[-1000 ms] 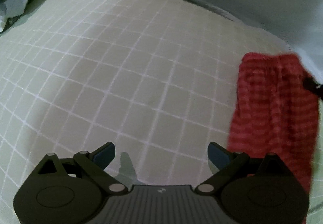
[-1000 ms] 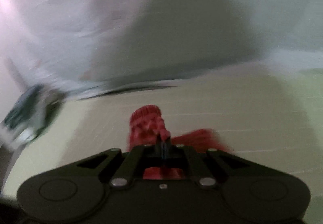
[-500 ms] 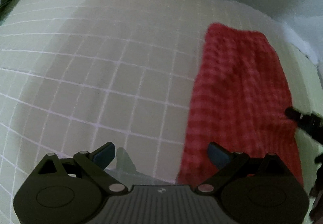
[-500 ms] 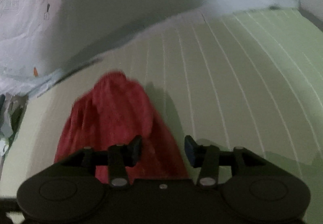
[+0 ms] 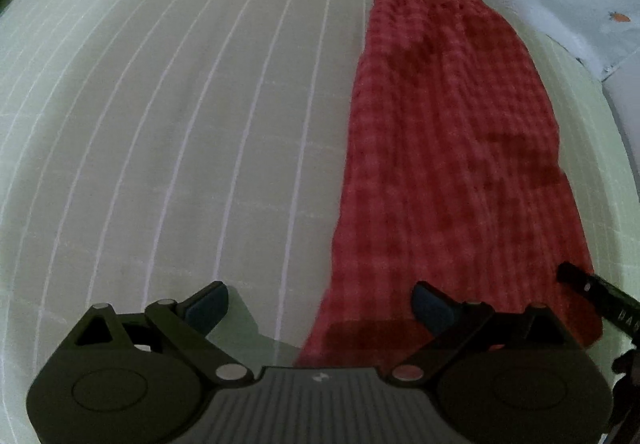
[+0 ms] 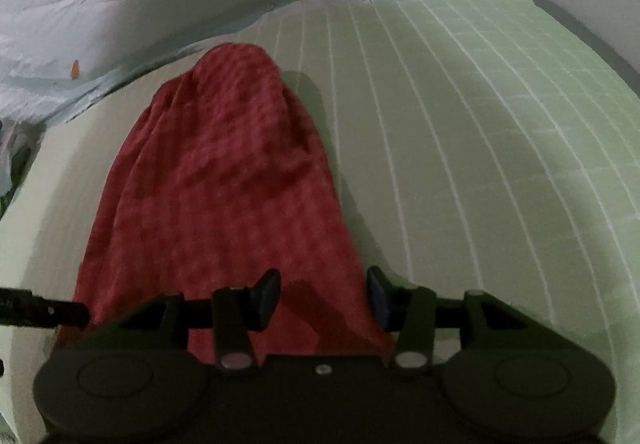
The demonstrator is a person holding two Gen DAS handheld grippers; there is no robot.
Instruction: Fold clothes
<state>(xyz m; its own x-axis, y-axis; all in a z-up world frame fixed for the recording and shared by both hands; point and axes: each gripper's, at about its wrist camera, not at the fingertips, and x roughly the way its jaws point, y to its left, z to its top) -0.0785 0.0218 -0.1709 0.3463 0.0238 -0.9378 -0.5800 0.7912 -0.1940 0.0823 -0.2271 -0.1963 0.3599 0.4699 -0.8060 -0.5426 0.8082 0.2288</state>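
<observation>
The left gripper (image 5: 320,308) had a matte black plastic body with a ribbed grey central panel bearing a small pale logo, two round housings with shallow discs, angled black linkage arms pinned by silver screws, and dark blue fingertip pads (image 5: 208,306). The right gripper (image 6: 324,298) was also matte black, with the same round housings, silver pivot screws, a small central screw, and dark blue pads (image 6: 378,298).

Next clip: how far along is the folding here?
Done: the red garment lies on the green gridded sheet as a long narrow strip. In hand: nothing; the left tongs and right tongs are open, poised at its near end. Left: probably folding the strip across its length.
</observation>
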